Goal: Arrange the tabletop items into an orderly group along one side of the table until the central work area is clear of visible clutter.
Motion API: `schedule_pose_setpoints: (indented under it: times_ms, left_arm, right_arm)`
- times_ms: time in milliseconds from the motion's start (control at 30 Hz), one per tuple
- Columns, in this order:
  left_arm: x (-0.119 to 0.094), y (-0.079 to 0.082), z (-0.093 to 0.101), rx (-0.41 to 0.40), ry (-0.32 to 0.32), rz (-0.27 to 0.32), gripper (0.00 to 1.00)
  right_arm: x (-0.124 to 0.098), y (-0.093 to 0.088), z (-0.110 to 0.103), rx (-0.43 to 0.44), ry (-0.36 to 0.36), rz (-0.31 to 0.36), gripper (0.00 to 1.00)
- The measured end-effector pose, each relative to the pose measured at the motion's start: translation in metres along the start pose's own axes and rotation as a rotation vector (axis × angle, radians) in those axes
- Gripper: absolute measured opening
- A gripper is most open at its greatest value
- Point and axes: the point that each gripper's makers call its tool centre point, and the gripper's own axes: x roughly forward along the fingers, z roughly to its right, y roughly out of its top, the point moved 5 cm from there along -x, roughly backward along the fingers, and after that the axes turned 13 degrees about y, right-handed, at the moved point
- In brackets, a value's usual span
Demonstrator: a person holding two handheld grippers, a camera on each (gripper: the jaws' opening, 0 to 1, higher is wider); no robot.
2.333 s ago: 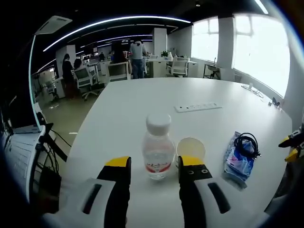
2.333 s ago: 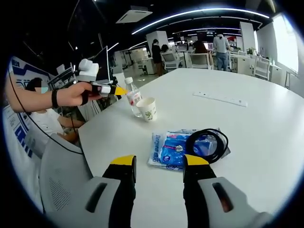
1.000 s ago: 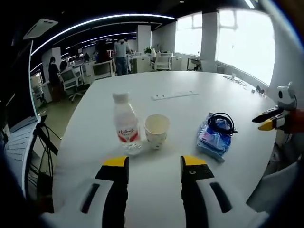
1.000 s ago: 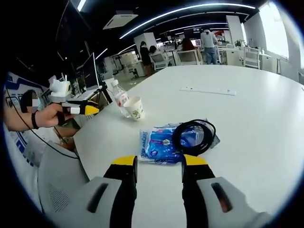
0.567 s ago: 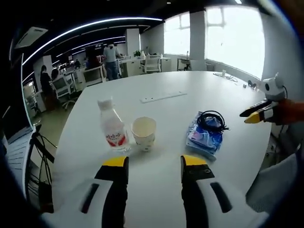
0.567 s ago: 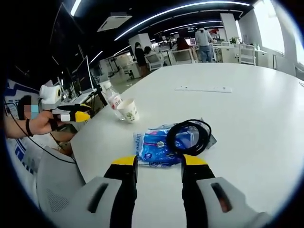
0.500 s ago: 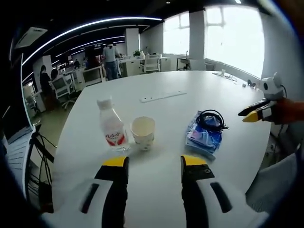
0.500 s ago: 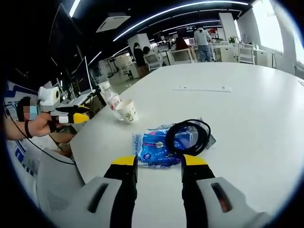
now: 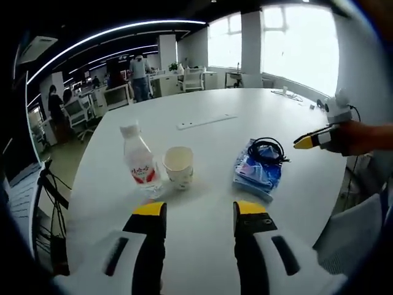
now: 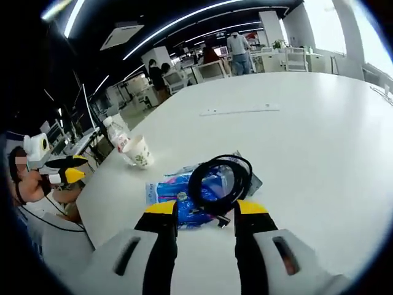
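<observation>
Left gripper (image 9: 199, 215) jaws spread, water bottle (image 9: 140, 165) and paper cup (image 9: 178, 166) ahead of left jaw, blue packet (image 9: 255, 175) ahead of right jaw; right gripper (image 10: 206, 214) jaws spread, black cable coil (image 10: 219, 180) on packet just beyond tips.

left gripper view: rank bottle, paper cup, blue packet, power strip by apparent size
1. Blue packet, with the black cable coil on it.
2. Bottle.
3. Paper cup, close to the bottle in area; the bottle is taller.
4. Power strip, thinnest here, but it lies farther off, so its true rank is unsure.
</observation>
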Motion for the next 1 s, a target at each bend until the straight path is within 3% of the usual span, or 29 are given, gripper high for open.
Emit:
schedule_pose_setpoints:
  times_ms: [200, 533, 1000]
  left_arm:
    - [-0.005, -0.005, 0.0, 0.012, 0.0, -0.009, 0.43]
    - [-0.01, -0.008, -0.004, 0.009, 0.009, -0.017, 0.43]
    - [-0.017, -0.011, -0.003, 0.013, 0.018, -0.026, 0.42]
  right_arm:
    - [0.01, 0.001, 0.018, 0.105, -0.041, 0.026, 0.28]
    - [0.023, 0.003, 0.038, 0.176, -0.064, 0.029, 0.28]
    - [0.032, 0.0, 0.036, 0.221, -0.091, -0.01, 0.25]
